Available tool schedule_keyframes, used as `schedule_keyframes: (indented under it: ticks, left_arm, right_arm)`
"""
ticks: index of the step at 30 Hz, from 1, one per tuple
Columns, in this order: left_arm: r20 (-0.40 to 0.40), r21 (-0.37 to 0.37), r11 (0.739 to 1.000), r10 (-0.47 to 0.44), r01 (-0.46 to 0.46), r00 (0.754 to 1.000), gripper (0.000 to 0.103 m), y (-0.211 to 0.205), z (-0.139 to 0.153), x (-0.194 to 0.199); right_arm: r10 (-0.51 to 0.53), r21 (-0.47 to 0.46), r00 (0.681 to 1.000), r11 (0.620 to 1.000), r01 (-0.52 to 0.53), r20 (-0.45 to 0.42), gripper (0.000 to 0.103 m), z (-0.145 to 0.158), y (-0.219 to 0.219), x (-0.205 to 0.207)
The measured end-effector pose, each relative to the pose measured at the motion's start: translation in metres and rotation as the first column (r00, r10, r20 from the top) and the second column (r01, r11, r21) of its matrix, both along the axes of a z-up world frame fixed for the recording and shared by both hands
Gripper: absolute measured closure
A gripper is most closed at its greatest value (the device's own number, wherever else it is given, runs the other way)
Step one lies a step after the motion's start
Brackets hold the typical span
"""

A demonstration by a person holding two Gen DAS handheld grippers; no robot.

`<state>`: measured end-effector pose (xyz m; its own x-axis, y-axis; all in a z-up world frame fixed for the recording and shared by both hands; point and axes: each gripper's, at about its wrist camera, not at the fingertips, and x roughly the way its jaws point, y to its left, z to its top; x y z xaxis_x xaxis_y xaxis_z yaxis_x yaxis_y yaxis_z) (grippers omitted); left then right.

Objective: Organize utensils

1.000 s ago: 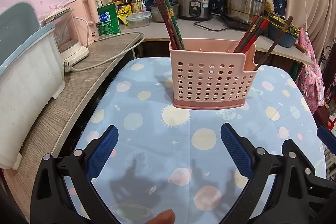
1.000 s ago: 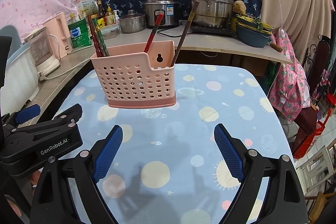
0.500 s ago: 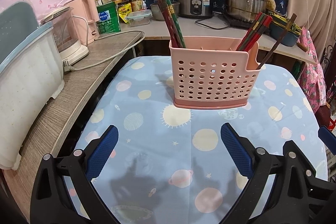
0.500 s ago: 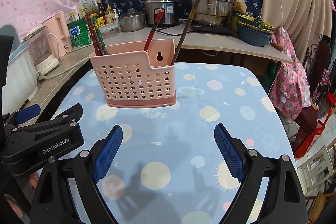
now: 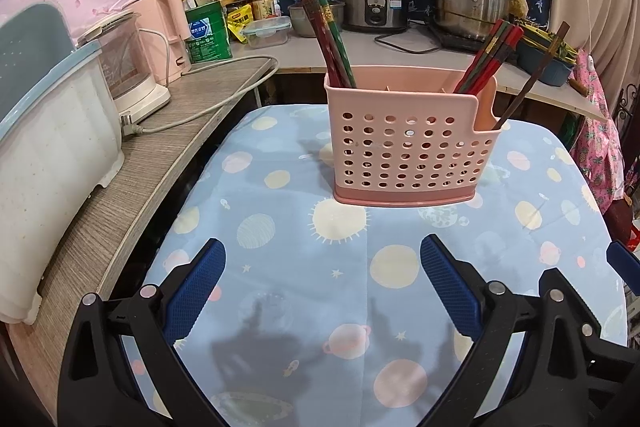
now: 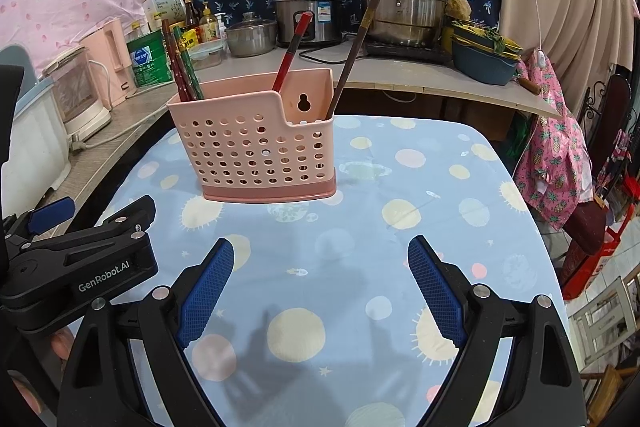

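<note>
Nothing's really changed over the last second: both the left gripper (image 5: 322, 291) and right gripper (image 6: 320, 291) hang wide open and empty, with the pink perforated plastic utensil caddy (image 5: 408, 147) straight ahead, chopsticks (image 5: 332, 39) already sorted inside. Looks basically done.

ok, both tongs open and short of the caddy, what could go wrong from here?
1. The pink caddy looks light and stands free on the tablecloth; tugging a chopstick sideways could tip or slide it.
2. The lone dark chopstick leans out over the low right-hand corner; a bump could flick it out.
3. The left tongs and right tongs sit close together and could collide when reaching.
</note>
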<state>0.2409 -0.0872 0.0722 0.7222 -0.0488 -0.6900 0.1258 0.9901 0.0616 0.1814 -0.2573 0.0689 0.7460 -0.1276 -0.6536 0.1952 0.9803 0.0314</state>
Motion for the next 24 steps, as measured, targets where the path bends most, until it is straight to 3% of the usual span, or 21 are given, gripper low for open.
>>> schedule_keyframes:
  ticks: [24]
  left_arm:
    - [0.025,0.016,1.0,0.005,-0.006,1.0,0.009,-0.0006,0.0058,-0.0018]
  right_arm:
    - [-0.001,0.002,1.0,1.0,0.001,0.009,0.018,0.0017,0.0014,-0.0005]
